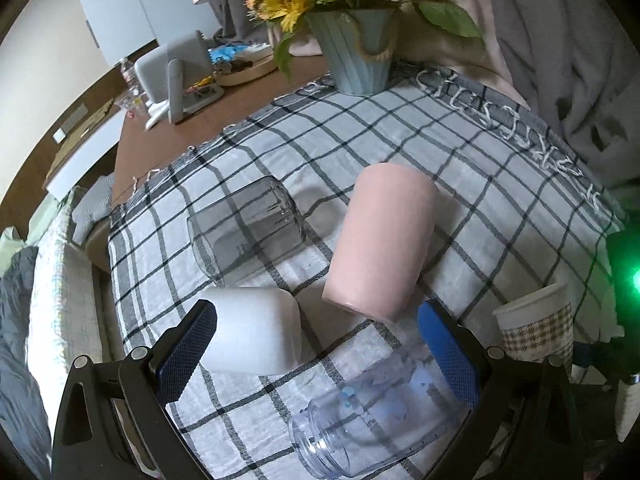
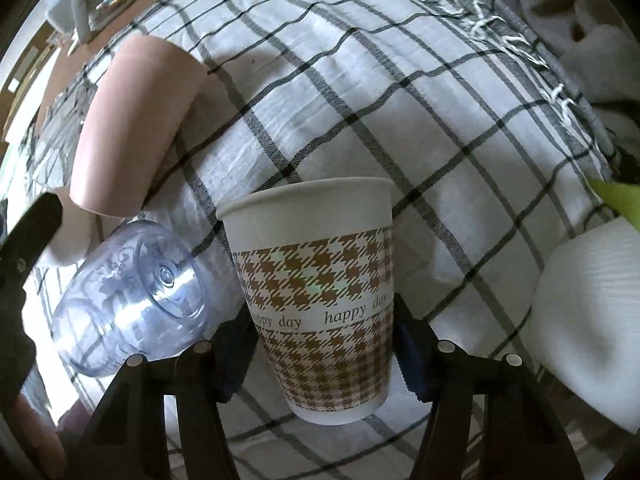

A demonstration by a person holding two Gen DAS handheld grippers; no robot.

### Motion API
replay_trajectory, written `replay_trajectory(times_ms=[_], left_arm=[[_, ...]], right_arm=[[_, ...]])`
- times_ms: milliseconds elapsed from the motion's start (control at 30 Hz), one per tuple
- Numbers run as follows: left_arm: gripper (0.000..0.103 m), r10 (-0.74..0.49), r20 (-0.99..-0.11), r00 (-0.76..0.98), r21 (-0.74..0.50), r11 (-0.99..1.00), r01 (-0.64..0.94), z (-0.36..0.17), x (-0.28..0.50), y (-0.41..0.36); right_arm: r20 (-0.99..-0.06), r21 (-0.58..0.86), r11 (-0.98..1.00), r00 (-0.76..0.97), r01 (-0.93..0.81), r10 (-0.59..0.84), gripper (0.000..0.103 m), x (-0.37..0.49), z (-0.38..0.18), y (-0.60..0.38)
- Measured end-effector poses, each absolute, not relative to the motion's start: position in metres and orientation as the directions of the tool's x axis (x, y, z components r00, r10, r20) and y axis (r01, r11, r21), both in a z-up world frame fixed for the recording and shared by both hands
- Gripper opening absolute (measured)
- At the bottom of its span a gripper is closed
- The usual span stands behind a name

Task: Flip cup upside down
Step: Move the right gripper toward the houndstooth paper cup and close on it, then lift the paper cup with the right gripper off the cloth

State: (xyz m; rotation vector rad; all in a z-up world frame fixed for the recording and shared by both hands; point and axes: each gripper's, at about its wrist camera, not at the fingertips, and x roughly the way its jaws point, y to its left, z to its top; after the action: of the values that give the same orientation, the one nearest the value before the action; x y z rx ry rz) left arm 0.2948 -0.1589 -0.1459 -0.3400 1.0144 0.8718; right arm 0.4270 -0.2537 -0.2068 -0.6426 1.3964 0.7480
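Note:
My right gripper [image 2: 320, 360] is shut on a paper cup [image 2: 320, 280] with a brown houndstooth print and "happy day" text; the cup is upright, rim up, held above the checked cloth [image 2: 400, 100]. The same cup shows at the right edge of the left wrist view [image 1: 536, 328]. My left gripper [image 1: 318, 344] is open and empty, low over the cloth [image 1: 360, 140]. A white cup [image 1: 256, 328] stands by its left finger. A pink cup [image 1: 380, 244] stands just beyond its right finger. A clear plastic cup [image 1: 372, 416] lies on its side between the fingers.
A grey glass [image 1: 244, 232] stands upside down behind the white cup. A vase of sunflowers [image 1: 356, 52] stands at the cloth's far edge. A tablet stand [image 1: 176, 76] and a tray sit on the wooden table beyond. A white roll [image 2: 588, 320] lies right of the paper cup.

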Motion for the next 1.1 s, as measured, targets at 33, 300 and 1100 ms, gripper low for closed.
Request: replay_trajectory(times_ms=[33,300,1100], left_arm=[[0.103,0.471,-0.847,0.247,0.133,0.638,-0.758,-0.145,0.295,-0.160],[0.103,0.417,-0.850,0.323,0.114,0.744,-0.659,-0.131,0.285,-0.159],[0.103,0.206,-0.896,0.393,0.127,0.968,-0.216,-0.143,0.206,-0.114]], right_arm=[[-0.996,0.034,0.627,0.029,-0.778,0.090,0.061,0.424,-0.206,-0.256],[-0.988,0.054,0.729,0.072,-0.683,0.140,0.061,0.411,-0.171,-0.283],[-0.970,0.184,0.969,0.128,-0.162,0.205,0.061,0.253,-0.155,-0.300]])
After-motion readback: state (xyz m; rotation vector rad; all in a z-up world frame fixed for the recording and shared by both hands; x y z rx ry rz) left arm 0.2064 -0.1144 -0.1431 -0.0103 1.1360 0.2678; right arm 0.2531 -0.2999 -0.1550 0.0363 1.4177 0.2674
